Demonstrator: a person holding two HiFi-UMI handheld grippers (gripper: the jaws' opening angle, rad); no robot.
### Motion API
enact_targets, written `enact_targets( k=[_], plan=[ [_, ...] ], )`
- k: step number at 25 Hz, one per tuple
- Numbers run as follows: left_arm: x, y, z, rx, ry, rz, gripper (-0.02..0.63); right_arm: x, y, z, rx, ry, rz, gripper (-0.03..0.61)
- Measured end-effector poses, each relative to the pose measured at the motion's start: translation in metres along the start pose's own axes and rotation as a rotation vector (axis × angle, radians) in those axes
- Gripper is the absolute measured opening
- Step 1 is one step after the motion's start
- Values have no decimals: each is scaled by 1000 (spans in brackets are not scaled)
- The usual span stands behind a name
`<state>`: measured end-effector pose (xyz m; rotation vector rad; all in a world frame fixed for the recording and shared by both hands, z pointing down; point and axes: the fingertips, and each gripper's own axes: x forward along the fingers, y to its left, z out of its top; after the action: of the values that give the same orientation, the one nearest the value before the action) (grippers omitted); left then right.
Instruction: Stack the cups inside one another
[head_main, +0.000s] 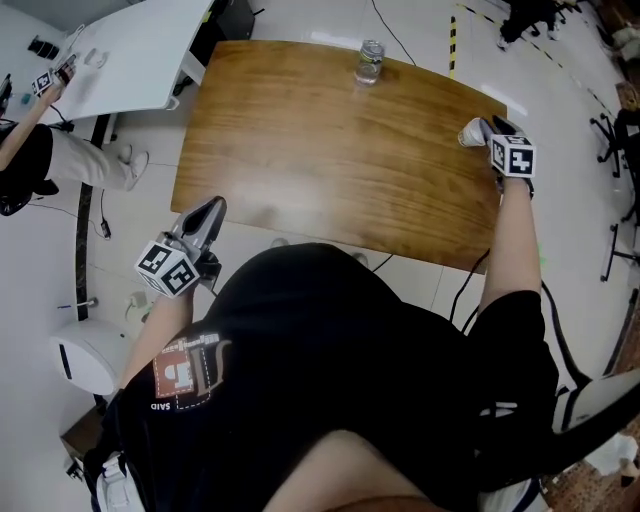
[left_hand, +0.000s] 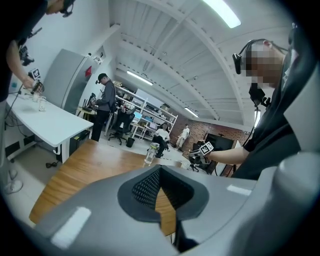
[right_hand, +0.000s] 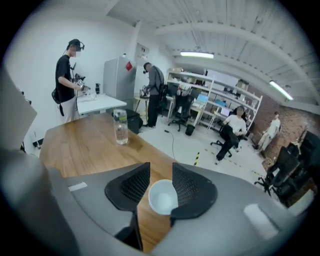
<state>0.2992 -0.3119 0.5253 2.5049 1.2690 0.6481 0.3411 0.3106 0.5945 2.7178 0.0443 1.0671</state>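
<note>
At the right edge of the wooden table, in the upper right of the head view, my right gripper sits around a white cup. My right gripper view looks straight down into that cup: it stands upright on the wood, close to the table's rim, between the two black pads. The jaws are spread wide. The cup's rim lies against the pad on the right of the frame, while a clear strip of tabletop shows between it and the other pad, so nothing is squeezed.

My left gripper hangs off the table's lower left corner in the head view, over the pale floor and well apart from the cup. Its own view shows the pad tips brought together with nothing between them, only a wedge of table visible through the gap nearer the camera.

A clear container stands upright near the table's far edge, at top centre of the head view and left of centre in the right gripper view (stacked cups or a bottle, I cannot tell which). It is well apart from the white cup and from both tools.

Beyond the table's upper left corner stands a white desk.
</note>
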Motion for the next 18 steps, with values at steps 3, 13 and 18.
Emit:
enact_targets(
  k=[3,13,18],
  plan=[
    [13,-3,3,-4,-10,-39,2,-53,25,51,63,-249,20,151],
    [76,-43,30,30,-83,-260,2,-152,251,0,497,-423,570,19],
    [87,-60,9,41,-39,-302,2,-167,295,-55,516,-344,595,14]
  ],
)
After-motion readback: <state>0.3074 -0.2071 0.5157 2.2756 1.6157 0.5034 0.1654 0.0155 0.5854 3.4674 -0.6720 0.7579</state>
